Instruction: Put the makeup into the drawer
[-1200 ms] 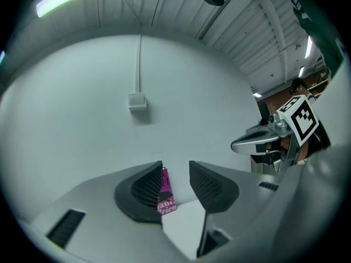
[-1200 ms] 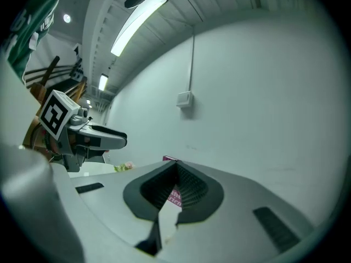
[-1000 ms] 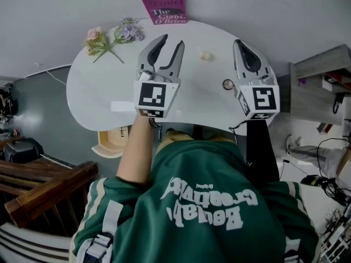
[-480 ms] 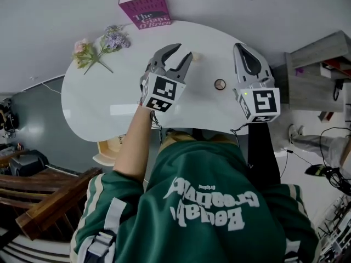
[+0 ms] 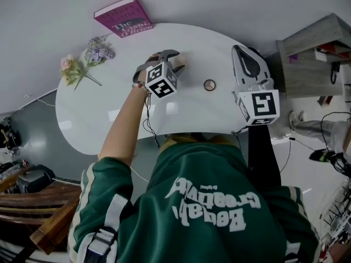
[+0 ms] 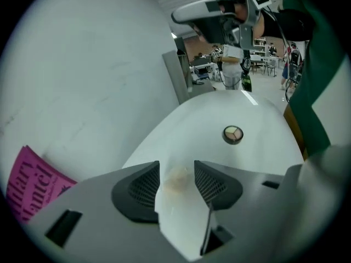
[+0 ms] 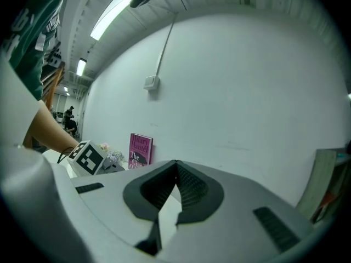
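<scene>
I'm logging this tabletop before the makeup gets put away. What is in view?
table: one, white, rounded, by the wall
book: one, pink, upright against the wall at the table's far edge
flowers: one bunch, pink and purple, table's left
round compact: one, dark rim, pale shades, mid-table
small beige item: one, blurred, on the table
shelf unit: one, grey, right of the table
jacket: one, green, on the person
left gripper: jaws apart, just been opening, beige item between them, untouched
right gripper: jaws together, empty, over the table's right end
</scene>
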`<state>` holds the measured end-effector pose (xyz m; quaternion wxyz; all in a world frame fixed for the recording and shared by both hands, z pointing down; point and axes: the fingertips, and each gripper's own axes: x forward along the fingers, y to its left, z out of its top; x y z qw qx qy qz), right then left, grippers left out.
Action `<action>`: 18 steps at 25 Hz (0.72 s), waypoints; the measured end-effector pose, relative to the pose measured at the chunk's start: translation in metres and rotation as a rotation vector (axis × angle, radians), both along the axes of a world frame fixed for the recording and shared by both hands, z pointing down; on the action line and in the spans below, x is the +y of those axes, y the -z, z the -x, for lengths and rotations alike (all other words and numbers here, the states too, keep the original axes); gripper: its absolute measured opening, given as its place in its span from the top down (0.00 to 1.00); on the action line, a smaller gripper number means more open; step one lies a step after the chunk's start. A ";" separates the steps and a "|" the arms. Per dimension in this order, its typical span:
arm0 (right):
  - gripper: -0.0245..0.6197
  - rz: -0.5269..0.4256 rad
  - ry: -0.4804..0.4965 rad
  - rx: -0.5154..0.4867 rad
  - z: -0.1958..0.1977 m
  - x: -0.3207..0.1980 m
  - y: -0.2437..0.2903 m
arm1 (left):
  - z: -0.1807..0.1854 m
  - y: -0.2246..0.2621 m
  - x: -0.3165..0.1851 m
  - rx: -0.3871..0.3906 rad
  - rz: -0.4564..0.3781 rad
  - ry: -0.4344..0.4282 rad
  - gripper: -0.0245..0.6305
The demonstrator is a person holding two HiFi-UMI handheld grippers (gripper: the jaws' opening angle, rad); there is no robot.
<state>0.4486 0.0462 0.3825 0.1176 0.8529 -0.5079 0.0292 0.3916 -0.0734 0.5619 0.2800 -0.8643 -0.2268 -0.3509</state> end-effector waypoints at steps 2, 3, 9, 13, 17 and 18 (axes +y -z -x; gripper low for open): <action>0.95 0.009 -0.019 -0.004 -0.005 0.009 -0.003 | -0.003 -0.025 -0.005 -0.064 -0.023 -0.010 0.64; 0.95 0.013 -0.030 -0.007 -0.007 0.013 -0.005 | -0.004 -0.036 -0.008 -0.094 -0.033 -0.010 0.64; 0.95 0.021 -0.085 -0.021 -0.019 0.036 -0.011 | -0.008 -0.075 -0.022 -0.184 -0.091 0.036 0.70; 0.95 0.015 -0.098 -0.035 -0.023 0.040 -0.012 | -0.007 -0.069 -0.020 -0.182 -0.038 0.085 0.75; 0.95 -0.006 -0.079 -0.030 -0.023 0.030 -0.010 | -0.010 -0.037 -0.020 -0.089 0.134 0.211 0.75; 0.95 -0.009 -0.074 -0.034 -0.021 0.027 -0.009 | -0.011 -0.024 -0.021 -0.051 0.181 0.249 0.75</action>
